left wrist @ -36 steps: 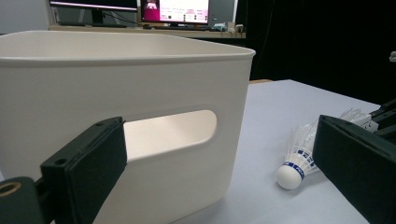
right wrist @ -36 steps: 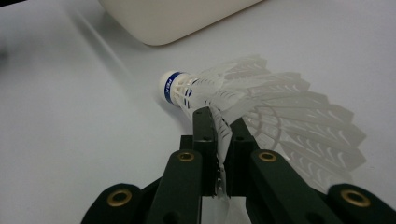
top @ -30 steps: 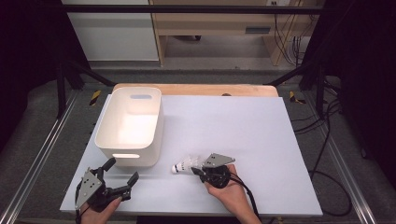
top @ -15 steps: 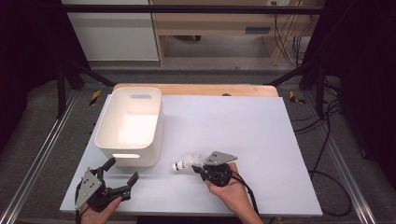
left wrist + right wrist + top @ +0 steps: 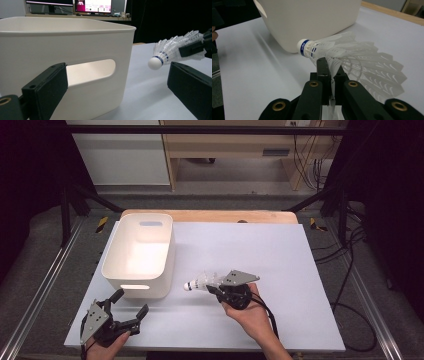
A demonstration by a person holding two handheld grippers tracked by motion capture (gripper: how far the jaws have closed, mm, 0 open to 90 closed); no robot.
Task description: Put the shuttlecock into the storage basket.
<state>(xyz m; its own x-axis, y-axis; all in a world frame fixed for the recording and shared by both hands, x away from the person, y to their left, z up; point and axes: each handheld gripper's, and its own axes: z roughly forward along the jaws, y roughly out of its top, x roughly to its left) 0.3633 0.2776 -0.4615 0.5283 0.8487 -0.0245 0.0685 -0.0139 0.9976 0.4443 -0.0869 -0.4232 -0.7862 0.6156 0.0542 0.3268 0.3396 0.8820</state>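
Observation:
A white feathered shuttlecock (image 5: 200,282) with a blue band near its cork hangs above the white table sheet, just right of the white bin (image 5: 138,255). My right gripper (image 5: 214,287) is shut on its feather skirt; in the right gripper view the jaws pinch the feathers of the shuttlecock (image 5: 342,57), with the cork pointing towards the bin (image 5: 312,17). My left gripper (image 5: 131,306) rests open near the front left corner of the table. Its view looks at the bin's handle slot (image 5: 90,72) and at the shuttlecock (image 5: 172,50) in the air to the right.
The white bin stands at the left middle of the table, with nothing showing inside it. A wooden board (image 5: 210,216) edges the table's far side. Metal frame rails (image 5: 45,280) run along both sides, and cables (image 5: 350,270) lie at the right.
My right gripper has lifted the shuttlecock off the table sheet, and it now sits a little higher and closer to the bin. The left gripper has stayed put.

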